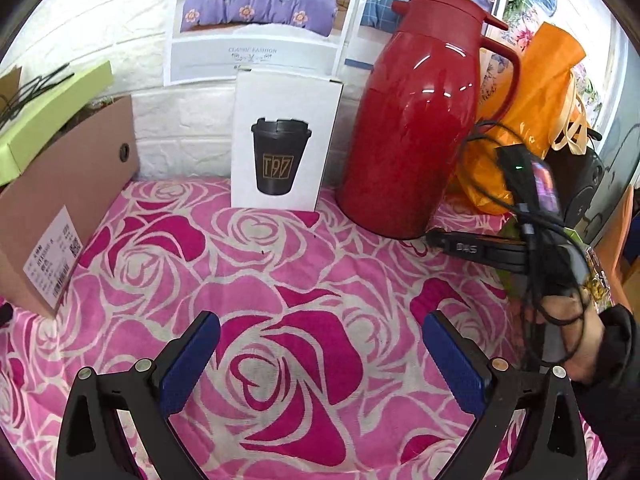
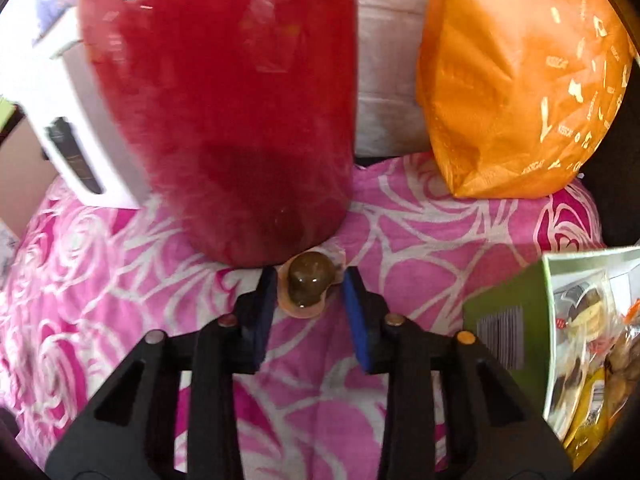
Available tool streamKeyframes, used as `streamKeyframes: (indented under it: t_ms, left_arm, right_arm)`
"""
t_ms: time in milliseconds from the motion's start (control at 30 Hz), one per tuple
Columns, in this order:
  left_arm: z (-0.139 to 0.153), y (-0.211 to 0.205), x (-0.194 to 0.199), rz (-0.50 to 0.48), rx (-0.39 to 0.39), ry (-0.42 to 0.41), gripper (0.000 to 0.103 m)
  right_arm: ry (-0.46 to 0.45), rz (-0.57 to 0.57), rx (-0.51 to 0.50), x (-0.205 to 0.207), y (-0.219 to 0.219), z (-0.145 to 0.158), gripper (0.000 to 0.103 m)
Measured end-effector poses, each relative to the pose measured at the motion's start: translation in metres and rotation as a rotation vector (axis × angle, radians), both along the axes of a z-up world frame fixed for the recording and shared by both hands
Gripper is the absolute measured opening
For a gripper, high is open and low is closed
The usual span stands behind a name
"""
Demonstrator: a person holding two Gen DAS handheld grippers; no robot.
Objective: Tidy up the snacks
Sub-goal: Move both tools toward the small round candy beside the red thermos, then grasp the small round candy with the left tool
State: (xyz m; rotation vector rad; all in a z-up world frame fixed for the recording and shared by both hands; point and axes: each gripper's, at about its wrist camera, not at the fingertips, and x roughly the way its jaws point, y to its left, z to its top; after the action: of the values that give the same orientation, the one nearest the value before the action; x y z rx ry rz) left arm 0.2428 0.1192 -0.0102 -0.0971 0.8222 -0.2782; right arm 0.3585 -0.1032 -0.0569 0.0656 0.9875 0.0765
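A small brown jelly-like snack [image 2: 310, 280] in a clear cup wrapper lies on the pink rose cloth [image 2: 420, 232], right at the foot of the red thermos jug [image 2: 224, 100]. My right gripper [image 2: 310, 276] points down over it, a blue pad on each side. The left pad meets the wrapper's rim and a sliver of cloth shows by the right pad. An open green snack box [image 2: 504, 320] holding several packets sits at the right. My left gripper [image 1: 320, 318] hovers open over bare cloth with nothing between its fingers.
The red thermos jug [image 1: 412, 128] stands at the back beside a white cup box [image 1: 280, 140] and an orange bag [image 1: 536, 92]. A brown cardboard box [image 1: 68, 208] borders the left. A hand [image 1: 576, 336] with cables holds the right gripper at the right edge.
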Motion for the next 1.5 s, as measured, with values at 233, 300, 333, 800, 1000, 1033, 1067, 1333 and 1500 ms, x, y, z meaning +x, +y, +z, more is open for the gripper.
streamKeyframes:
  t_ms: [233, 300, 333, 800, 1000, 1033, 1067, 1333, 1500]
  left_arm:
    - [-0.002, -0.002, -0.011, -0.051, -0.071, 0.056, 0.102]
    - [0.0, -0.006, -0.019, -0.077, -0.094, 0.064, 0.102]
    - [0.0, -0.009, -0.022, -0.086, -0.098, 0.067, 0.101]
    - [-0.005, -0.055, -0.018, -0.212, -0.108, 0.144, 0.074]
    - [-0.02, -0.089, 0.006, -0.268, -0.125, 0.212, 0.066]
    - [-0.024, -0.094, 0.01, -0.278, -0.127, 0.225, 0.061]
    - [-0.028, -0.097, 0.011, -0.286, -0.125, 0.233, 0.058]
    - [-0.047, -0.106, 0.011, -0.328, -0.09, 0.249, 0.045]
    - [-0.052, -0.109, 0.018, -0.314, -0.112, 0.258, 0.028]
  right_arm:
    - [-0.049, 0.176, 0.129, -0.073, 0.012, 0.019, 0.024]
    - [-0.048, 0.216, 0.157, -0.099, 0.015, 0.019, 0.024]
    - [-0.053, 0.233, 0.166, -0.11, 0.015, 0.018, 0.025]
    - [-0.065, 0.27, 0.174, -0.133, 0.017, 0.013, 0.042]
    - [-0.035, 0.244, 0.207, -0.133, 0.01, -0.003, 0.043]
    - [-0.032, 0.243, 0.214, -0.133, 0.009, -0.005, 0.042]
    - [-0.032, 0.248, 0.213, -0.132, 0.01, -0.007, 0.042]
    - [-0.081, 0.293, 0.152, -0.132, 0.023, -0.014, 0.042]
    - [-0.097, 0.29, 0.124, -0.13, 0.029, -0.017, 0.038]
